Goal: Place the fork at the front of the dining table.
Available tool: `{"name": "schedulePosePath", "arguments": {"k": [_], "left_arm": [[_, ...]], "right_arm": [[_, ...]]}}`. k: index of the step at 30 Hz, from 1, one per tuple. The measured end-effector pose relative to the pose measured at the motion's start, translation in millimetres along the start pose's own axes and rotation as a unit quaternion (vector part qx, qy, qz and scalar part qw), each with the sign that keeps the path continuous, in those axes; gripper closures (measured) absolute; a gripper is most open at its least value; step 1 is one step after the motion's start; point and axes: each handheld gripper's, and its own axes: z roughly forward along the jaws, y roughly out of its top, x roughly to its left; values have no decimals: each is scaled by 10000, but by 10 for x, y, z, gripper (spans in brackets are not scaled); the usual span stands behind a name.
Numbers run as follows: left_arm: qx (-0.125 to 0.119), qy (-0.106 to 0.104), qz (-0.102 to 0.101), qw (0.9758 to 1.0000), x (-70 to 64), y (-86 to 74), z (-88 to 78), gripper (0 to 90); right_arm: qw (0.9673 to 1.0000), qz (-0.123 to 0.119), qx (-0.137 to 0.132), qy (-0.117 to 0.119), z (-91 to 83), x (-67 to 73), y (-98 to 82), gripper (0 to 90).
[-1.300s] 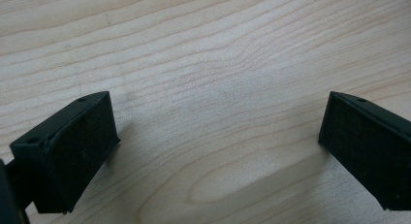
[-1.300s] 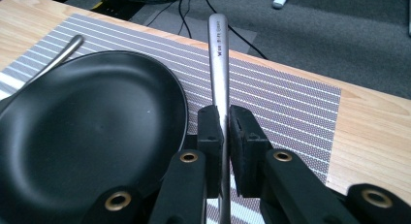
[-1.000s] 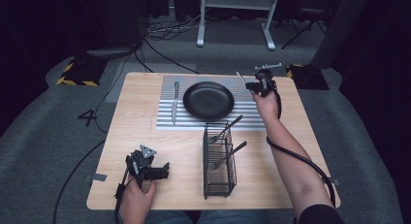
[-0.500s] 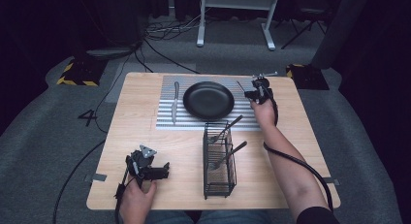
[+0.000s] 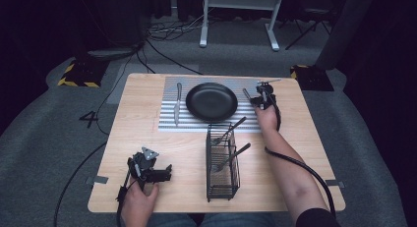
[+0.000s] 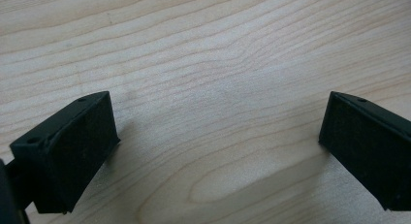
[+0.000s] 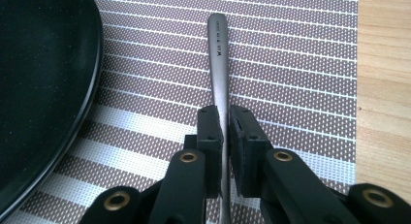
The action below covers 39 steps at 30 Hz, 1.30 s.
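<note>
Right gripper [image 7: 222, 132] fingers pinch a metal utensil handle [image 7: 219, 59] over the striped mat [image 7: 300, 64]; left gripper [image 6: 218, 136] fingers spread.

on the table [image 5: 305, 138] a placemat [image 5: 196, 124] lies at the far middle, with a plate [image 5: 211, 101] on it. a knife [image 5: 177, 103] lies on the placemat left of the plate. a utensil handle [image 7: 219, 54] sits right of the plate, over the placemat. nearer the person, a wire caddy [image 5: 222, 163] stands on the table just before the placemat, with two utensils [image 5: 231, 156] in it.
</note>
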Motion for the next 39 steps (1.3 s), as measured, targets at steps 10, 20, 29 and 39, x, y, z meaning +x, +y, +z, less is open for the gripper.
{"name": "schedulePosePath", "arguments": {"k": [10,20,29,39], "left_arm": [[2,0,2,10000,0,0,0,2],[0,-1,0,10000,0,0,0,2],[1,-2,0,10000,1,0,0,2],[1,-1,-1,10000,0,0,0,2]], "right_arm": [[9982,-215,-441,331,-222,-67,-13,646],[9976,-269,-575,278,-794,-469,-303,632],[9983,-492,-101,291,-741,-449,-582,632],[9953,-893,82,374,-614,-165,-719,635]]}}
